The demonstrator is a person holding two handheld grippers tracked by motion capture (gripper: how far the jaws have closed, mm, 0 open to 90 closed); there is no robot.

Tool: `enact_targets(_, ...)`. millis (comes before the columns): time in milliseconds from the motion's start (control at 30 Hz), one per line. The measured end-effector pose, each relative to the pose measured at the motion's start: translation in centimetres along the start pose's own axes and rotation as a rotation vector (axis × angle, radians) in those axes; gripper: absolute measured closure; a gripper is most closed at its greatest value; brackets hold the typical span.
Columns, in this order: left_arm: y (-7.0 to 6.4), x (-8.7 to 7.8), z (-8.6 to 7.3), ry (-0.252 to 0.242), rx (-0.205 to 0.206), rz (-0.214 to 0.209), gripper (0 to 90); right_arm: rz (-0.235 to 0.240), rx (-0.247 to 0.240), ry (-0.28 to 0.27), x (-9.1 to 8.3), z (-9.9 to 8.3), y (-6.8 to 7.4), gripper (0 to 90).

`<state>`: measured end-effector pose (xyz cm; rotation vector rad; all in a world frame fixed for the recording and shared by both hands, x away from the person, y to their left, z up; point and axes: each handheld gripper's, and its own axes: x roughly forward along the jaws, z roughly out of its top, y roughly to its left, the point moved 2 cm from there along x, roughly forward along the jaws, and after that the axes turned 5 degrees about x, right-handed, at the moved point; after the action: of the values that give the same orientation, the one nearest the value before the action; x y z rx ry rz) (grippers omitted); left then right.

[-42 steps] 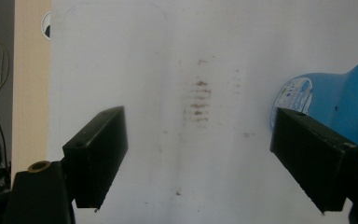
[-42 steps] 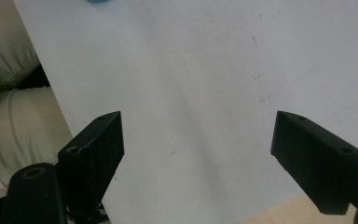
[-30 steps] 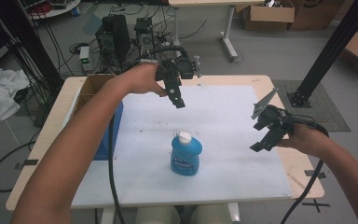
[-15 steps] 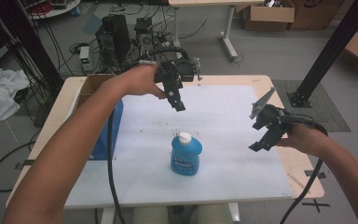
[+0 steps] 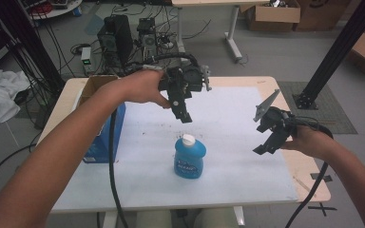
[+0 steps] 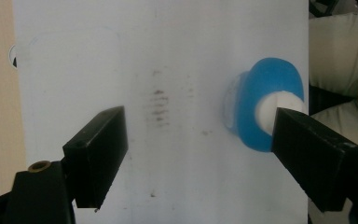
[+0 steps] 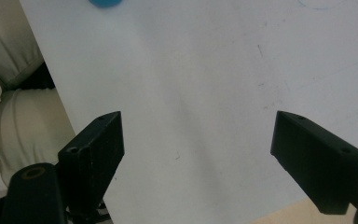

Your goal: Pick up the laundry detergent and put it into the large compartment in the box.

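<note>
From above, the blue plastic bottle with a white cap [image 5: 189,158] stands upright on my white table mat [image 5: 228,114]; my left gripper [image 5: 184,114] hovers at its 12 o'clock, my right gripper [image 5: 266,142] well off at 3 o'clock. In my left gripper view, jaws spread wide, bottle at 3 o'clock. In my right gripper view, jaws released, bottle at 11 o'clock.

The left gripper [image 6: 198,154] hangs above the white tabletop [image 6: 168,56], jaws wide apart. A blue bottle [image 6: 261,98] with a white cap stands behind the right jaw.
</note>
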<state>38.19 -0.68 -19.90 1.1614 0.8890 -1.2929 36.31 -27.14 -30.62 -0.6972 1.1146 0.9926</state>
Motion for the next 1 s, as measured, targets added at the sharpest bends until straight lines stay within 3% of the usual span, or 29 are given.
enact_targets(300, -1.6, 0.0, 0.9, 0.002, 0.051, -0.030, 19.2, 0.002, 0.007, 0.000, 0.0, -0.2, 0.1, 17.2)
enact_targets(400, -2.3, 0.2, 1.3, -0.003, 0.089, -0.047, 19.2, 0.000, -0.002, 0.000, 0.0, -0.1, 0.1, 17.3)
enact_targets(500, -2.6, 0.3, 1.5, -0.009, 0.095, -0.063, 19.2, -0.002, 0.001, -0.002, -0.1, 0.0, 0.2, 17.3)
enact_targets(733, -3.6, 1.3, 2.1, 0.014, 0.151, -0.090, 19.2, -0.002, 0.002, -0.003, -0.1, 0.0, 0.3, 17.4)
enact_targets(1000, -4.0, 2.7, 2.2, 0.038, 0.171, -0.103, 19.2, -0.004, 0.005, -0.004, -0.2, -0.1, 0.3, 17.4)
